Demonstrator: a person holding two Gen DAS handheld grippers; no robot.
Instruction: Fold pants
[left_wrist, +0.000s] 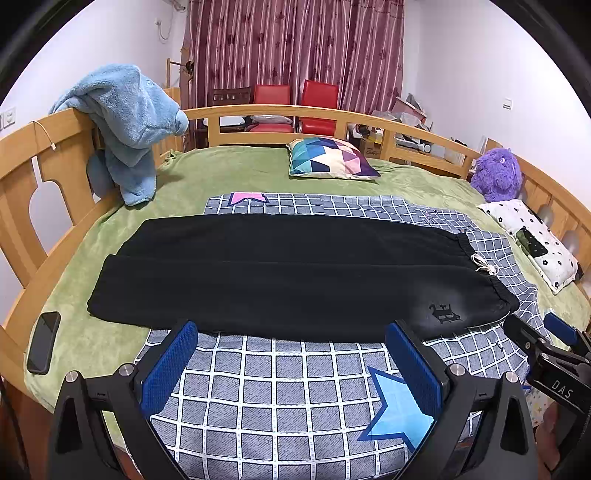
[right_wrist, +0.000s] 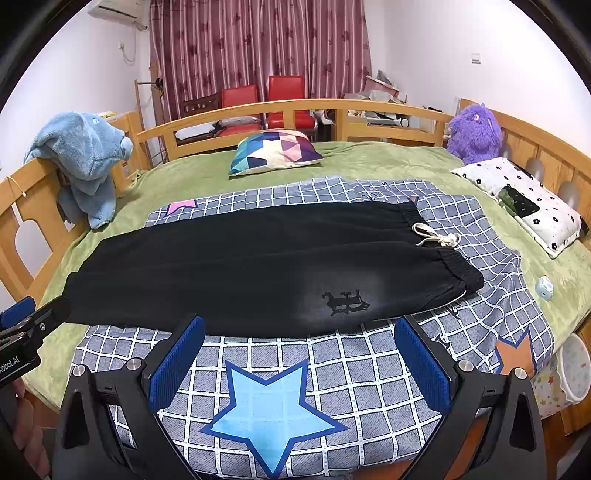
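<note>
Pants (left_wrist: 280, 273) are lying flat across the grid-pattern sheet (left_wrist: 280, 384) on the bed, both legs side by side, with the waistband (right_wrist: 448, 254) and its white drawstring (right_wrist: 436, 234) toward the right and the leg ends toward the left, reaching onto the green blanket (left_wrist: 110, 229). Both tools are hovering just beside the near edge of the cloth and are not touching it. The left tool (left_wrist: 291, 354) is standing with its blue pads apart and nothing between them; the right tool (right_wrist: 301, 350) is also apart and empty.

Several things could be going wrong from here, in my judgement. The fabric is thick and dark, so a tool may be pinching only the top layer, or catching the sheet together with the pants and lifting both. If one side is rising faster than the other, the fold line may be coming out crooked. The loose drawstring could be snagging on a pad. The phone (left_wrist: 43, 341) near the left edge of the bed is sitting close to the leg ends and could be pushed by sweeping cloth.
</note>
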